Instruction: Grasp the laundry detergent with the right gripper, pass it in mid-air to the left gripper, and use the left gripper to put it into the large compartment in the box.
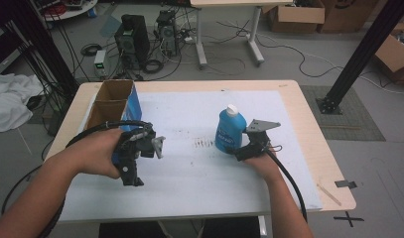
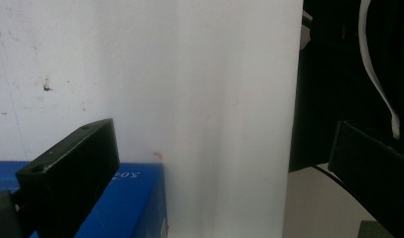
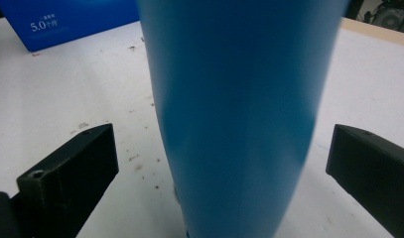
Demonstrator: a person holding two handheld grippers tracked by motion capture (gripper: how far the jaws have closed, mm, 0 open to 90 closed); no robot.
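Right gripper [image 1: 241, 148] open, jaws either side of blue bottle [image 1: 230, 130], not touching; bottle upright mid-worktop [image 1: 189, 173]; likely smooth, slippery plastic, fairly heavy if full; grip lower body; left gripper [image 1: 157, 146] open near blue box [image 1: 131, 106].

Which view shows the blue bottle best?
High view: the blue bottle stands whole and upright, white cap on, beside the right gripper. The right gripper view shows its blurred blue body between open jaws, untouched.
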